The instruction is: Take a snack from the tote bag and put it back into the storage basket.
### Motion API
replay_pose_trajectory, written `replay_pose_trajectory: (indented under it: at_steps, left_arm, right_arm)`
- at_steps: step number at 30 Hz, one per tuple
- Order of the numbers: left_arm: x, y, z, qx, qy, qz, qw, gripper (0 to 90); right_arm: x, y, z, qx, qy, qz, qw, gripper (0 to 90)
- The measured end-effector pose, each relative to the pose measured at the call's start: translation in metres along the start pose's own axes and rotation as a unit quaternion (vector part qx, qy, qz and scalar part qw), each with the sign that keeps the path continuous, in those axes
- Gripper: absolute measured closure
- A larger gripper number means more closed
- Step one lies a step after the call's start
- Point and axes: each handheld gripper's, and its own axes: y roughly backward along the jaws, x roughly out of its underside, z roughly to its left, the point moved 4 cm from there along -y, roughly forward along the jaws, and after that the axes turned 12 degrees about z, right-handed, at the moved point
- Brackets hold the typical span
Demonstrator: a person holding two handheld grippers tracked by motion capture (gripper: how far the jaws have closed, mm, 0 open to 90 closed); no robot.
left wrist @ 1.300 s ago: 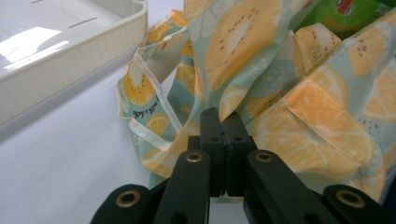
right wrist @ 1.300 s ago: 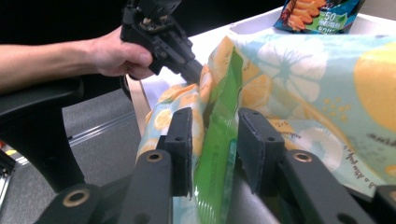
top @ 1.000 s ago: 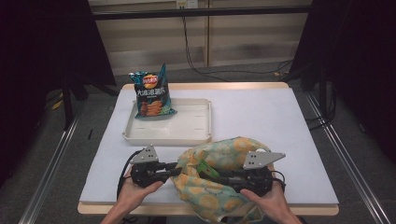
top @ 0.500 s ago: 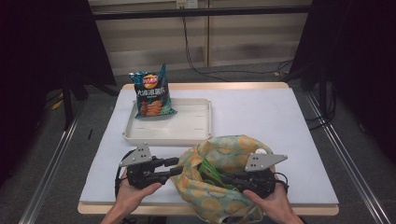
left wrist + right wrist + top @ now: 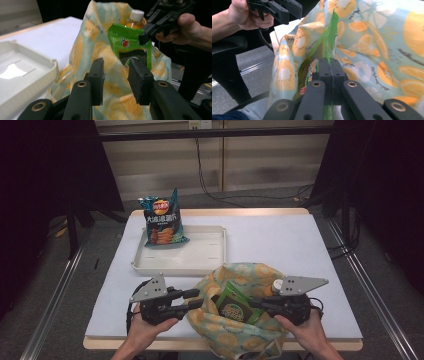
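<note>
A cloth bag [image 5: 227,337] printed with orange slices lies at the table's front edge, its mouth open. A green snack packet [image 5: 234,306] sticks out of it, beside a bottle with a white cap [image 5: 276,283]. My right gripper [image 5: 255,304] comes in from the right and is shut on the packet's edge [image 5: 329,53]. My left gripper [image 5: 196,299] points at the bag's left rim. Its jaws have just been closing but stand apart [image 5: 116,75]; the bag's cloth [image 5: 82,50] shows past the gap and the pads do not press it.
A white tray [image 5: 215,260] lies behind the bag, and a blue chips bag [image 5: 162,222] leans on its far left corner. White table surface [image 5: 280,240] stretches to the right of the tray. The table's front edge [image 5: 100,342] runs just under my hands.
My left gripper drew back from the bag's rim to the left, then rose a little. My right gripper closed on the green packet, which now stands further out of the bag.
</note>
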Motion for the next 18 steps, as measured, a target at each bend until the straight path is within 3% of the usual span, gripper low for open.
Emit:
replay_pose_trajectory:
  at_steps: [2,6,10,14,18]
  left_arm:
    - [-0.003,-0.004,-0.001,0.022,0.001,-0.007,0.9997,70.8]
    - [-0.011,-0.016,-0.003,0.046,-0.005,-0.003,0.9989,71.5]
    - [-0.019,-0.03,-0.005,0.059,-0.019,0.006,0.9981,68.4]
    - [-0.028,-0.044,-0.005,0.059,-0.024,0.013,0.9979,63.5]
    - [-0.033,-0.053,0.0,0.046,-0.019,0.021,0.9986,53.7]
  right_arm:
    - [0.001,0.003,-0.002,-0.002,0.0,-0.004,1.0,90.0]
    - [-0.001,0.01,-0.005,-0.003,0.001,-0.01,0.9999,90.0]
    - [-0.004,0.016,-0.005,-0.006,0.012,-0.016,0.9998,90.0]
    - [-0.006,0.018,-0.006,-0.014,0.015,-0.024,0.9995,90.0]
    - [-0.006,0.019,-0.007,-0.011,0.016,-0.026,0.9995,90.0]
